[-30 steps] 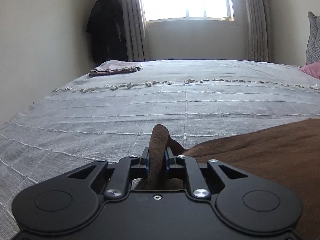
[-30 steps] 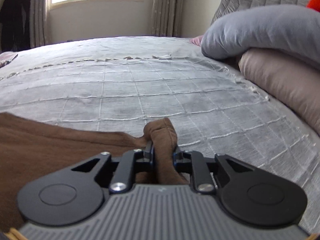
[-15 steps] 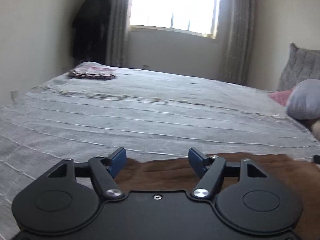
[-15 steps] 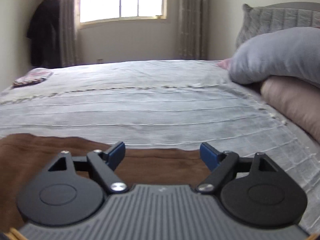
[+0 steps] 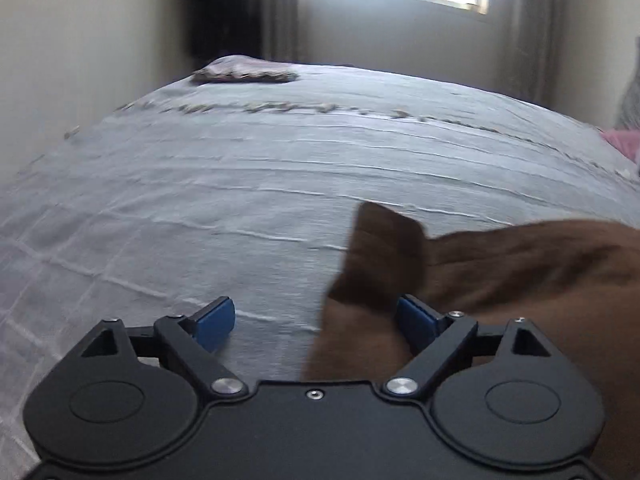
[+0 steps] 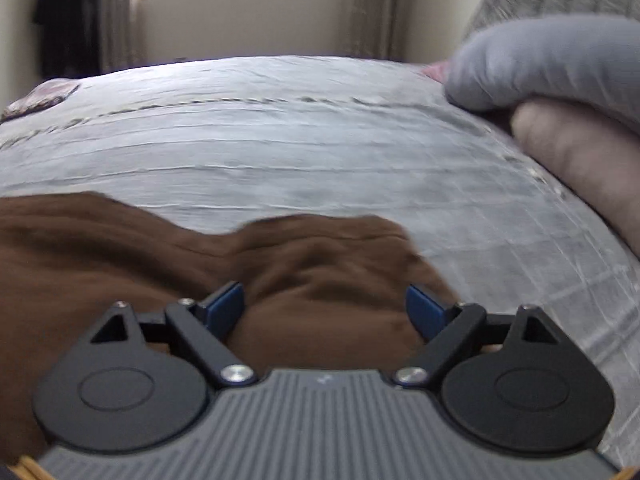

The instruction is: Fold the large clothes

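On the bed, both grippers' fingers stay spread, released from the brown garment, now rumpled.

Nothing readable is showing in either wrist view right now: no label, brand, number or sign is coming through anywhere.

garment: brown garment, soft plain fabric, exact type unclear
state: rumpled, creased, blurred in both views
pose: one corner peaks up in the left wrist view; lumpy wavy far edge in the right wrist view
location: near side of grey bedspread
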`<state>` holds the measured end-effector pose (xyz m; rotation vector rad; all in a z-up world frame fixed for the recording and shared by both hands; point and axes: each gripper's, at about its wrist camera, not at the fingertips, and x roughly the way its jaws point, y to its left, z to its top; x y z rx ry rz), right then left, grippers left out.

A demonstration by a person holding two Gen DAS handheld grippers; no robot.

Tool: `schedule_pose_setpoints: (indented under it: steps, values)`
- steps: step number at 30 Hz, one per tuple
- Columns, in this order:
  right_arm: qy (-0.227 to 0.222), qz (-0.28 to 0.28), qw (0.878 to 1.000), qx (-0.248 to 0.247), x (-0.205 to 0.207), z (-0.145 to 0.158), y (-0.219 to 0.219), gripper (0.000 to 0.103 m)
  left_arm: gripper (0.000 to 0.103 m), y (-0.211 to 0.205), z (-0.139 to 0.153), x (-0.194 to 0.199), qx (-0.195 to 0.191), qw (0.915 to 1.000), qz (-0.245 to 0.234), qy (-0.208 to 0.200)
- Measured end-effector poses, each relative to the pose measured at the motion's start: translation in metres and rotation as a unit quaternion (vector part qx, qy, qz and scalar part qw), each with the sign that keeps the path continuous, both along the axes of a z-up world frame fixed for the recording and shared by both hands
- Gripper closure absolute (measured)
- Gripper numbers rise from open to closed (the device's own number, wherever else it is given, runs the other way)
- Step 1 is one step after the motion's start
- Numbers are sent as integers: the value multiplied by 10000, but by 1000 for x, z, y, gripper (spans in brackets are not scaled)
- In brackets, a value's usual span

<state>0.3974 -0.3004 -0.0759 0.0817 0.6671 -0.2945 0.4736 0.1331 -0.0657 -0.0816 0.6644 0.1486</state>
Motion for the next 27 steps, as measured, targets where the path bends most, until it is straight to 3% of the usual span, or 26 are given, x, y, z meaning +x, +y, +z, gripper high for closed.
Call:
schedule_pose_setpoints:
  steps: [2,3,4,5,9,11,14,15,17,19,21,23,24,27]
  values:
    - [-11,-538,9981,314,-24,7,-33,16,17,4,9,-8,177,9998,41,-25]
    - [-11,-538,9981,314,-24,7,-33,16,16,-2,17,-15,255,9996,-105,-113]
    - [-157,-192,9996,128,-40,22,-21,16,16,-11,25,-24,295,9989,-317,-204]
    - [-157,-192,9996,128,-40,22,-21,16,16,-22,34,-34,275,9979,-509,-285]
    - [-486,884,9947,175,-73,57,47,16,16,-76,58,-86,-283,9896,-1323,-480]
    - [-436,1587,9858,322,-101,64,106,15,16,-101,54,-111,-496,9843,-1626,-469]
    - [-202,1790,9833,256,-112,54,131,15,16,-120,30,-134,-522,9819,-1813,-129]
    - [-35,1809,9833,187,-117,46,136,15,15,-117,19,-140,-408,9839,-1738,65]
    - [395,1470,9883,-36,-135,23,117,15,14,-94,6,-156,-491,9859,-1597,-21]
    - [334,1179,9919,332,-156,18,81,15,14,-62,6,-172,-520,9878,-1467,4]
    - [339,993,9939,350,-169,19,67,16,14,-47,10,-189,-85,9878,-1555,-16]
    - [402,692,9968,56,-195,23,38,17,14,-33,17,-202,153,9906,-1356,25]
    - [402,692,9968,56,-195,23,38,17,15,-24,21,-206,105,9939,-1084,172]
    - [282,447,9985,160,-219,40,23,15,15,1,35,-227,-711,9930,-888,314]
